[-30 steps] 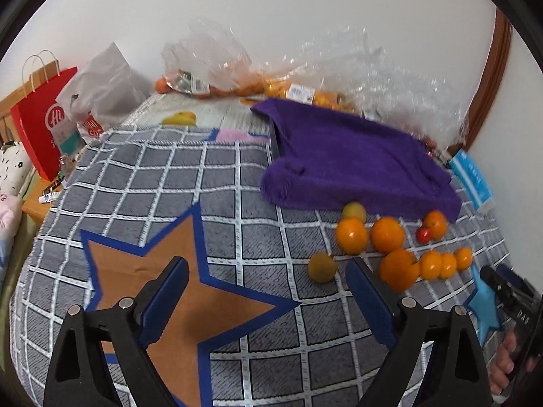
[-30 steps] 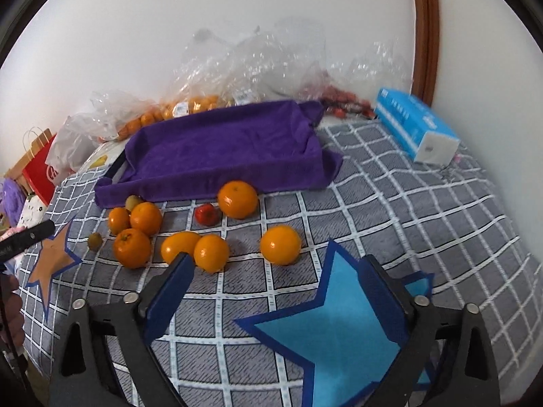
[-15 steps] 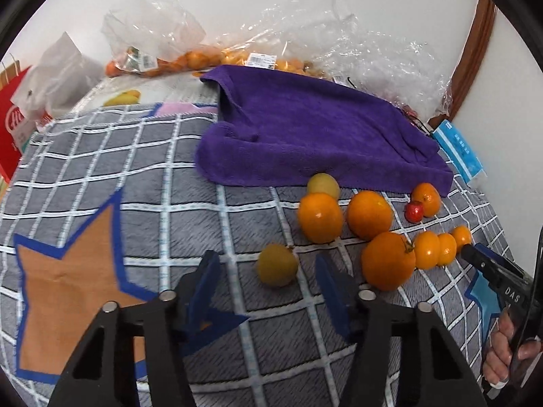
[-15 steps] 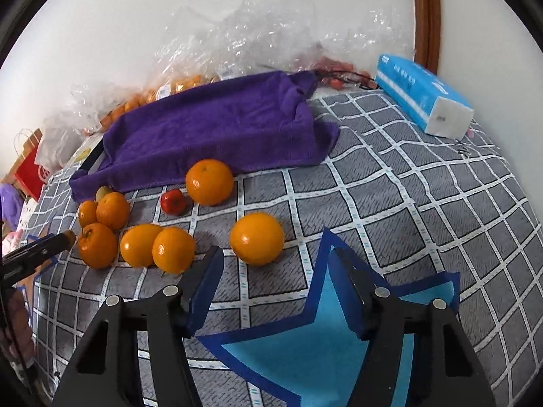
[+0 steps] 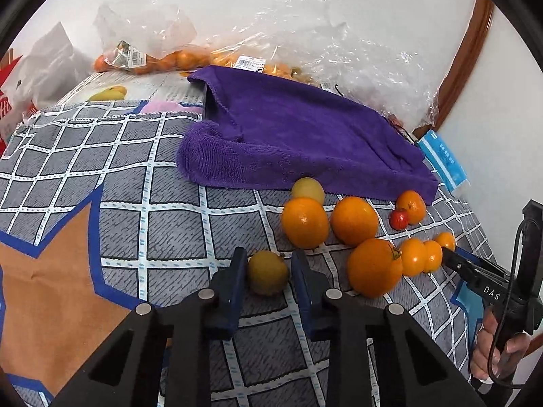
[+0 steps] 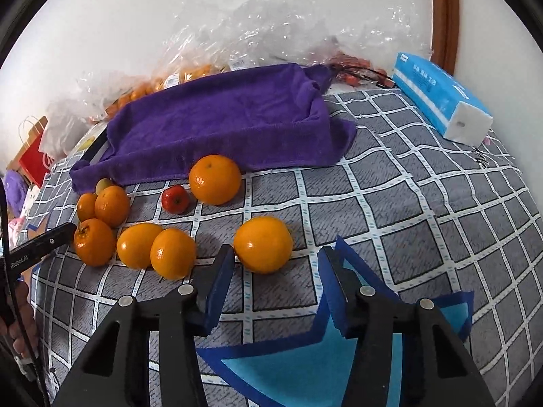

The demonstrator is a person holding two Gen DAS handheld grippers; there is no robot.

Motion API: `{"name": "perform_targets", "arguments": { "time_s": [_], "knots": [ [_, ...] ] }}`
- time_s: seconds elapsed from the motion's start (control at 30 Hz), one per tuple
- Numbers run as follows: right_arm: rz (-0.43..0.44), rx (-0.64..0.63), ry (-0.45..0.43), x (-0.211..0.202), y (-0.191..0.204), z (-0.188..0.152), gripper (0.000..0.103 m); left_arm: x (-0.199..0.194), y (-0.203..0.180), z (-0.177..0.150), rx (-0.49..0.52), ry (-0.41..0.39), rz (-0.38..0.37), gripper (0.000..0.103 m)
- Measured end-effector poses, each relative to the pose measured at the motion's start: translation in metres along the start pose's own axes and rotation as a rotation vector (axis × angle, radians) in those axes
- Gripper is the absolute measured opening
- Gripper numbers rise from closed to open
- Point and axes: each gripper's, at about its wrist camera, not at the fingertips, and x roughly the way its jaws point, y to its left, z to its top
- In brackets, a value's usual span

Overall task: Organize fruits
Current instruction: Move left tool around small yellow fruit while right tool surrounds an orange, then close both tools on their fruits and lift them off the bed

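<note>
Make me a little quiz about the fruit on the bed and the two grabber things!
1. True or false: the left gripper is closed on the small yellow-green fruit.
2. What colour is the towel behind the fruit?
3. The orange nearest the right gripper is: A) squeezed by its pads, B) lying just ahead of open jaws, C) on the towel.

Key: 1 true; 2 purple; 3 B.

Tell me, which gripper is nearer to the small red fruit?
Right. The right gripper stands by the front orange, near the red fruit; the left gripper, gripping a yellowish fruit, is beyond the oranges.
</note>
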Motion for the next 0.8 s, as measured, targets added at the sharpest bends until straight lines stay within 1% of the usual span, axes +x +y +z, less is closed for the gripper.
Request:
{"name": "perform_targets", "arguments": {
  "time_s": [0.07, 0.23, 0.27, 0.33, 0.37, 0.4, 0.5, 0.67, 0.8],
  "knots": [
    [-0.005, -0.016, 0.006, 0.003, 0.004, 0.001, 0.052, 0.000, 0.001, 0.000, 0.000, 0.000, -0.001, 0.023],
    [0.000, -0.026, 0.011, 0.008, 0.007, 0.006, 0.052, -0.003, 0.011, -0.001, -0.044, -0.009, -0.064, 0.023],
    [-0.003, -0.026, 0.009, 0.010, 0.008, 0.007, 0.052, -0.003, 0.011, -0.001, -0.045, -0.011, -0.067, 0.024],
    [-0.021, -0.036, 0.003, 0.011, 0.010, 0.007, 0.046, -0.004, 0.009, -0.001, -0.037, -0.016, -0.066, 0.024],
    [-0.029, -0.041, -0.001, 0.010, 0.010, 0.006, 0.039, -0.005, 0.008, -0.001, -0.034, -0.020, -0.068, 0.023],
    [-0.035, -0.047, -0.007, 0.009, 0.011, 0.005, 0.036, -0.006, 0.007, -0.001, -0.031, -0.026, -0.067, 0.023],
    [-0.033, -0.050, -0.022, 0.006, 0.012, 0.003, 0.036, -0.009, 0.008, -0.001, -0.033, -0.043, -0.065, 0.023],
    [-0.038, -0.043, -0.071, -0.005, 0.011, 0.002, 0.036, -0.017, 0.007, -0.002, -0.028, -0.085, -0.058, 0.023],
    [-0.033, -0.030, -0.098, -0.010, 0.008, 0.001, 0.036, -0.021, 0.010, -0.003, -0.042, -0.109, -0.035, 0.023]
  ]
}}
